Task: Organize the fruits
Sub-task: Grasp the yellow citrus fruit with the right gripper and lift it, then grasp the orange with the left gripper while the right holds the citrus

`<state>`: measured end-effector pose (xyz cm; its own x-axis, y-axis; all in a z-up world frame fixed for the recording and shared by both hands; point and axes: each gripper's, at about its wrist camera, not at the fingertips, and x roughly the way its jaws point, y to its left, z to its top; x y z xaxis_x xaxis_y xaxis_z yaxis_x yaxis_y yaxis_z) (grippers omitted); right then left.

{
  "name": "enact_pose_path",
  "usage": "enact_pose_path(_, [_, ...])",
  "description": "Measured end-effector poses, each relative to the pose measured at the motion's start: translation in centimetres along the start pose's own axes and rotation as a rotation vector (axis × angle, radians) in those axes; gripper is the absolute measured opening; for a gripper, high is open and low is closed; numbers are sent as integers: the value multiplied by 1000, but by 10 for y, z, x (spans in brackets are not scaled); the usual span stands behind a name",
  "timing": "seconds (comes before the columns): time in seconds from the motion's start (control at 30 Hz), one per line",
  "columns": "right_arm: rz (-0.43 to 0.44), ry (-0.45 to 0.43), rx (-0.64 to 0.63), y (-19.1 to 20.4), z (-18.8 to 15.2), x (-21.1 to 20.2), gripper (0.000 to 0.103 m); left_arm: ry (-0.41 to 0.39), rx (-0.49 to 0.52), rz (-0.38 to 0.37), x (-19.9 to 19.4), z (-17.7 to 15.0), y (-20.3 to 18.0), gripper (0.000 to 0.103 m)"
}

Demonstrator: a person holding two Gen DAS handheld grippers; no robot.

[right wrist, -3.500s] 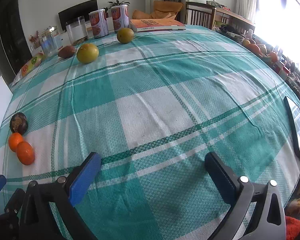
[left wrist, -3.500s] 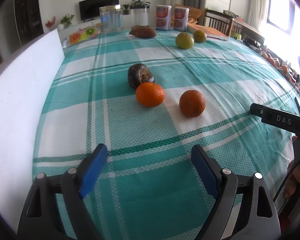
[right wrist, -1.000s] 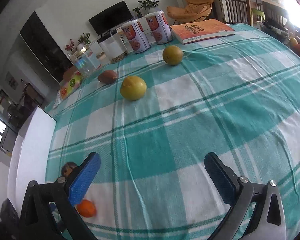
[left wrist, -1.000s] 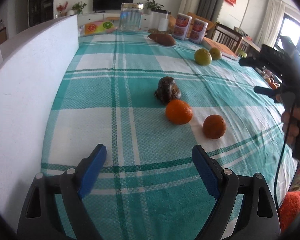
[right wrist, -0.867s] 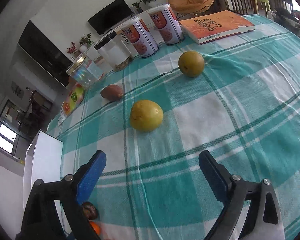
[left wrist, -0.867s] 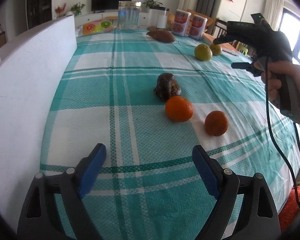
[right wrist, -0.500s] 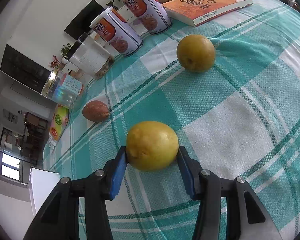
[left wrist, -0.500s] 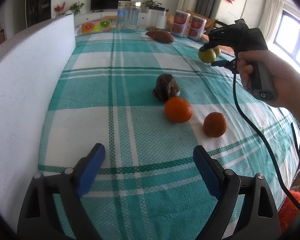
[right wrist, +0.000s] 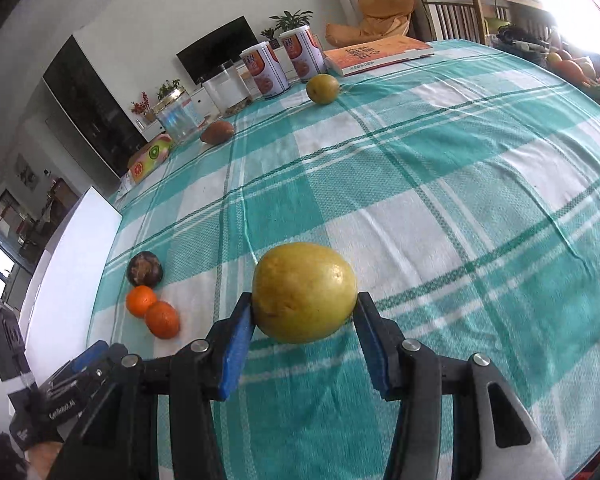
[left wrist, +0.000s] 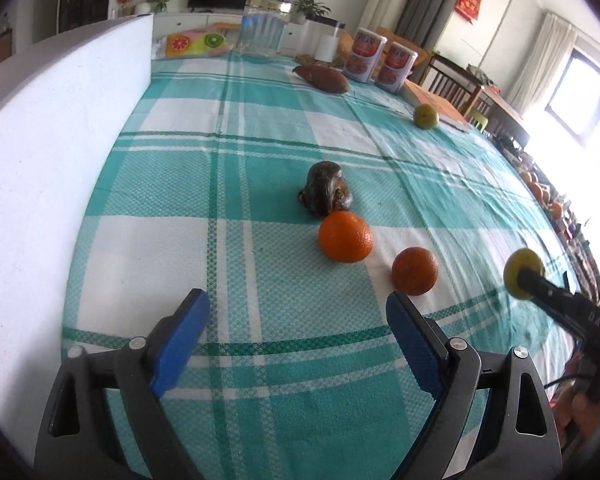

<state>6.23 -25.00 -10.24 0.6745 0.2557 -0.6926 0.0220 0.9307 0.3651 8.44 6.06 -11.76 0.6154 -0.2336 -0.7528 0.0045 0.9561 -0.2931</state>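
My right gripper (right wrist: 304, 312) is shut on a yellow-green fruit (right wrist: 304, 292) and holds it above the checked tablecloth; the fruit also shows in the left wrist view (left wrist: 522, 270) at the right. My left gripper (left wrist: 296, 332) is open and empty, low over the cloth. Ahead of it lie two oranges (left wrist: 345, 237) (left wrist: 415, 271) and a dark brown fruit (left wrist: 326, 193), seen in the right wrist view as oranges (right wrist: 140, 300) (right wrist: 163, 319) and dark fruit (right wrist: 144, 269). A second yellow-green fruit (right wrist: 322, 88) and a brown fruit (right wrist: 217, 132) lie at the far end.
A white board (left wrist: 52, 168) stands along the table's left edge. Two cans (right wrist: 278, 66), glass jars (right wrist: 176, 116), a fruit-printed packet (right wrist: 150, 158) and an orange book (right wrist: 376, 54) stand at the far end. Chairs (right wrist: 456, 16) are beyond the table.
My right gripper has carried the yellow-green fruit from the far end back toward the near side, close to the oranges. My left gripper has hardly moved.
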Motion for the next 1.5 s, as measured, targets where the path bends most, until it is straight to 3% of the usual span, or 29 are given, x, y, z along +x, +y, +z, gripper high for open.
enact_pose_path(0.07, [11, -61, -38, 7, 1, -15, 50, -11, -34, -18, -1, 10, -5, 90])
enact_pose_path(0.17, [3, -95, -98, 19, 1, -17, 50, -19, 8, 30, 6, 24, -19, 86])
enact_pose_path(0.2, [11, -87, -102, 22, -1, -15, 50, -17, 15, 37, 9, 27, -22, 81])
enact_pose_path(0.23, [15, -84, -108, 23, -1, -14, 50, -6, 18, 37, 14, 30, -25, 67])
enact_pose_path(0.27, [14, -93, -115, 26, -3, -16, 50, 15, 22, 35, 20, 32, -27, 60])
enact_pose_path(0.37, [10, -142, -136, 31, -4, -24, 49, 71, 29, 32, 39, 32, -32, 52])
enact_pose_path(0.43, [-5, -133, -144, 32, -4, -22, 48, 58, 50, 40, 40, 30, -35, 49])
enact_pose_path(0.47, [-12, -118, -142, 31, -4, -18, 47, 60, 70, 37, 41, 29, -37, 37])
enact_pose_path(0.5, [-8, -105, -129, 29, -4, -15, 46, 66, 89, 39, 41, 28, -38, 34])
enact_pose_path(0.7, [101, -10, -1, 4, -1, 4, 47, 49, 103, 42, 21, 17, -30, 33])
enact_pose_path(0.93, [117, 51, -71, 22, 0, 28, 63, 40, 94, 26, -3, 9, -24, 33])
enact_pose_path(1.07, [142, 92, -98, 31, 0, 42, 60, 49, 107, 18, -4, 4, -29, 33])
enact_pose_path(1.1, [147, 92, -109, 33, -1, 44, 51, 54, 107, 14, -3, 2, -31, 33])
enact_pose_path(1.3, [140, 53, -110, 33, -3, 30, 51, 59, 97, -18, -15, -4, -37, 33])
enact_pose_path(1.5, [194, -4, -86, 38, -4, -2, 51, 29, 44, -163, -83, 3, -36, 33])
